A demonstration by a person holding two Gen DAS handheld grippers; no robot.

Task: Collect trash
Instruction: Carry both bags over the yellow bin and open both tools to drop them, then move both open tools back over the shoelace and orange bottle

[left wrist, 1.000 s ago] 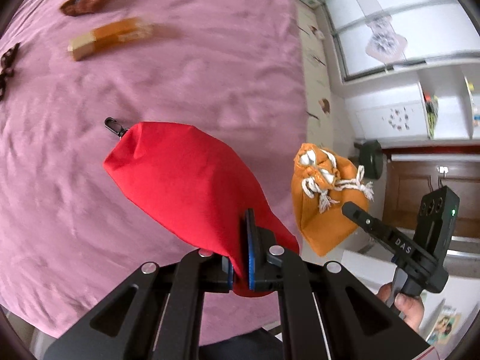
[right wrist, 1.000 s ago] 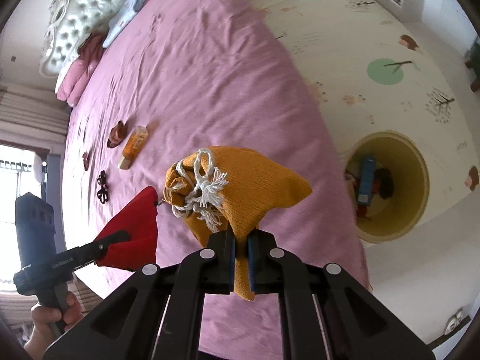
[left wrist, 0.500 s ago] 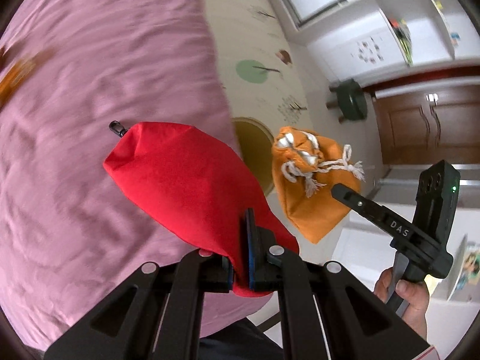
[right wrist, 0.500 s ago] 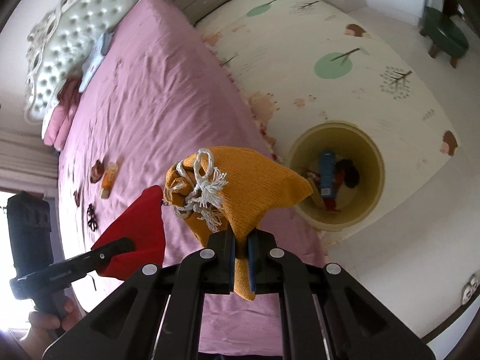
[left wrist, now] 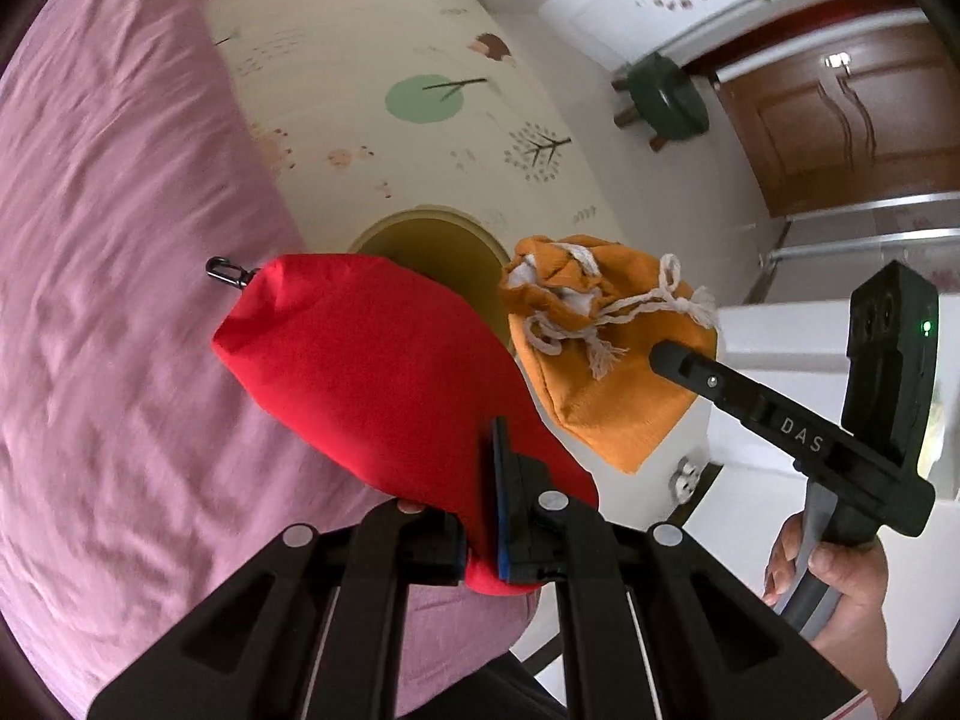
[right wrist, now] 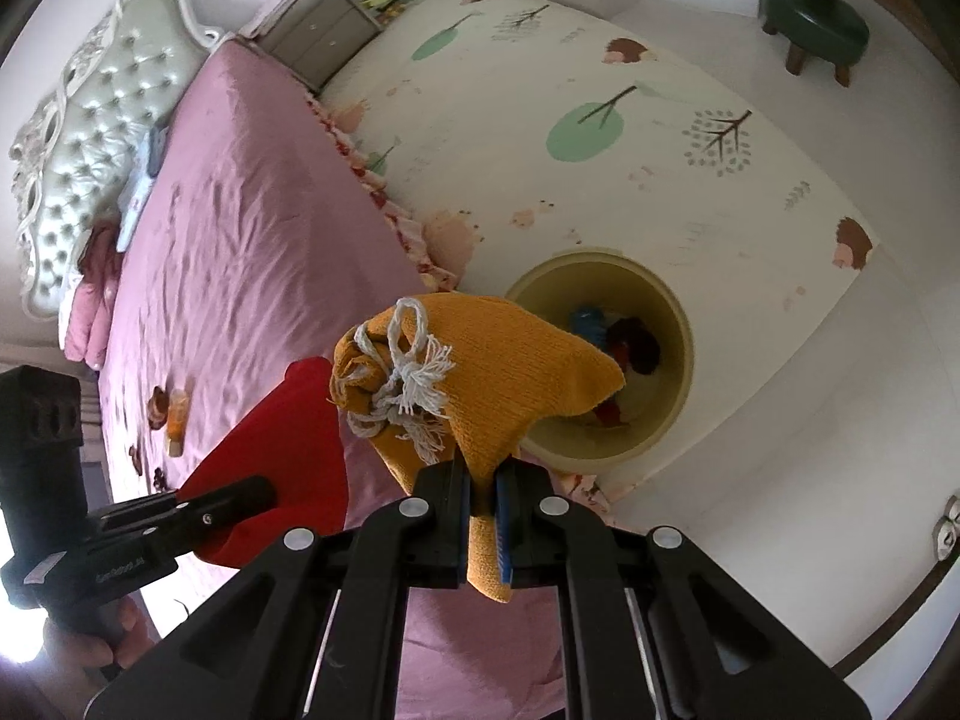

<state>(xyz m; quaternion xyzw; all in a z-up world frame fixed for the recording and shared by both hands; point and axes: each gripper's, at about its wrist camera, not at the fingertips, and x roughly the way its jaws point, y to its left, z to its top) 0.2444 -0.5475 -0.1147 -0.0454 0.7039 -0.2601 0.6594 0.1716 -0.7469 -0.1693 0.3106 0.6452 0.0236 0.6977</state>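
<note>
Two pouches held above the bed's edge, bin below.

Over the pink-covered bed [right wrist: 240,252] and round yellow waste bin [right wrist: 672,420] on the floor, my left tongs [left wrist: 480,516] clamped the red fabric pouch [left wrist: 372,378]; my right tongs [right wrist: 483,516] pinched the orange knitted drawstring pouch [right wrist: 510,372].

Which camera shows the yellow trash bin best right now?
The right wrist view: the bin shows its rim and the trash inside, partly behind the orange pouch. The left wrist view shows only part of it behind the red bag.
</note>
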